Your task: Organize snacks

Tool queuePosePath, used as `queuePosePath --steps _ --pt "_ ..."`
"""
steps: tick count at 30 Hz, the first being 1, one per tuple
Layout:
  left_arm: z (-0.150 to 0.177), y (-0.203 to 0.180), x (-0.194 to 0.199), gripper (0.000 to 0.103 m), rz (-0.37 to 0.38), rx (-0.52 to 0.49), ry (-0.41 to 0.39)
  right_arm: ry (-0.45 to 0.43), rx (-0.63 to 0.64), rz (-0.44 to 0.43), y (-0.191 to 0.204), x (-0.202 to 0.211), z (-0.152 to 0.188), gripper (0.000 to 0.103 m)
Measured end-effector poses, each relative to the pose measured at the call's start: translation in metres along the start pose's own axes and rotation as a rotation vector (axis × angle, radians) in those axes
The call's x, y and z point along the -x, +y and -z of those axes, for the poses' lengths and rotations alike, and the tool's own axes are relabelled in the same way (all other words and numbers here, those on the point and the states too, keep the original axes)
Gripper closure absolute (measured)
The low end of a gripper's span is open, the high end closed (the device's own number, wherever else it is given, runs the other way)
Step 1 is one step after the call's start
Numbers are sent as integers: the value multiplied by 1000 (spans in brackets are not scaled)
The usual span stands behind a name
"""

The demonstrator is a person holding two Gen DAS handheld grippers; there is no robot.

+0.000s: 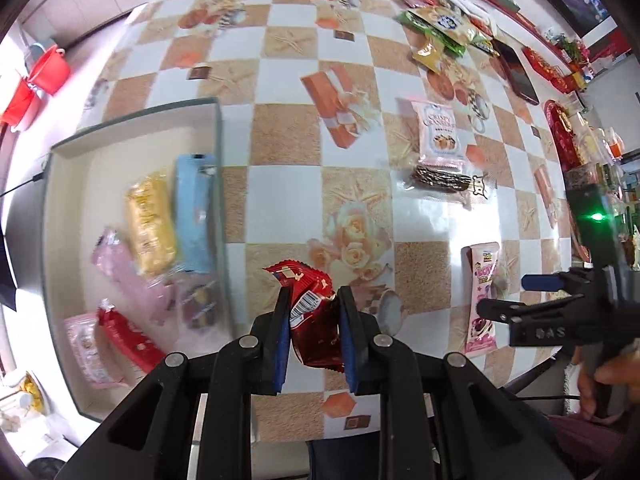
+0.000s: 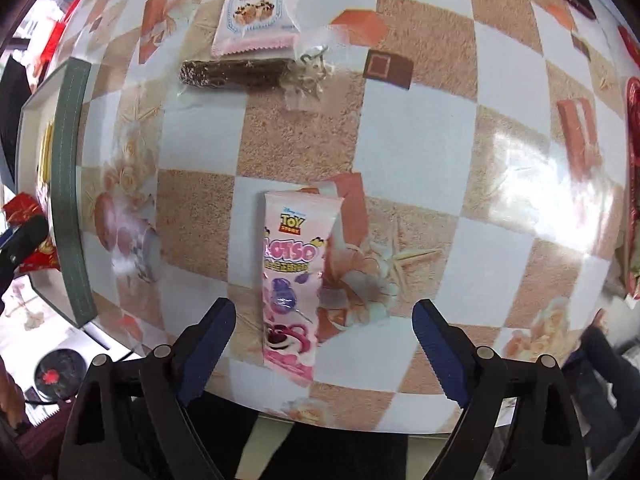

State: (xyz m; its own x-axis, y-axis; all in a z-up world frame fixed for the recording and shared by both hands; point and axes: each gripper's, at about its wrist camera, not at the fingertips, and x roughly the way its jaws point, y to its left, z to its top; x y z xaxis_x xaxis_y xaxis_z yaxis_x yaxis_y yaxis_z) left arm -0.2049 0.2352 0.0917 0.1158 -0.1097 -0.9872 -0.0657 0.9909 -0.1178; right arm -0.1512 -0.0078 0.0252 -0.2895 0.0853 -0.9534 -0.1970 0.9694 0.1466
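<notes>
The left tool (image 1: 311, 312) is clamped on a red snack packet (image 1: 314, 320), held clear of the bench (image 1: 280, 136) with the fingers pointing straight down. The open box (image 1: 132, 112) sits just off to that tool's left, already holding a yellow pack (image 1: 150, 232), a blue pack (image 1: 196, 212), pink ones and another red one. I judge this to be the carrying step: the red packet is picked up and not yet over the box, so the next move calls for a sideways swing across the box wall, then letting go above a bare patch of its floor.

The right tool (image 2: 324, 344) stands with its jaws wide apart, nothing pressed between them, hovering over a pink Lotso packet (image 2: 290, 280) that lies lengthwise between the fingers. Farther ahead of it lie a dark brown bar (image 2: 236, 74) and, touching that, a cranberry biscuit pack (image 2: 260, 12). That hand needs to drop and close across the pink packet's narrow width.
</notes>
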Motion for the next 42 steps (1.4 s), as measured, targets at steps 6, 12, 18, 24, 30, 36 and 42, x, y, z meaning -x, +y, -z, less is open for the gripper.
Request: queuePosePath --steps 6,12,18,24,30,36,42 --pt "7 25 15 79 -70 51 -8 -21 38 109 26 -19 -5 28" --pt "12 52 20 79 -103 125 -19 -31 160 129 55 0 -7 84" --pt "21 76 29 79 -99 213 -58 -86 143 -3 58 46 -19 87" --pt "29 104 37 79 -100 293 -83 -128 185 -94 91 87 -44 88" --pt "33 130 38 79 -105 330 -89 -153 321 -153 179 103 -63 93" --pt "40 146 33 79 -96 366 -81 -96 408 -79 229 66 -63 61" --pt "44 151 24 79 -82 375 -58 65 293 13 201 -2 -44 25"
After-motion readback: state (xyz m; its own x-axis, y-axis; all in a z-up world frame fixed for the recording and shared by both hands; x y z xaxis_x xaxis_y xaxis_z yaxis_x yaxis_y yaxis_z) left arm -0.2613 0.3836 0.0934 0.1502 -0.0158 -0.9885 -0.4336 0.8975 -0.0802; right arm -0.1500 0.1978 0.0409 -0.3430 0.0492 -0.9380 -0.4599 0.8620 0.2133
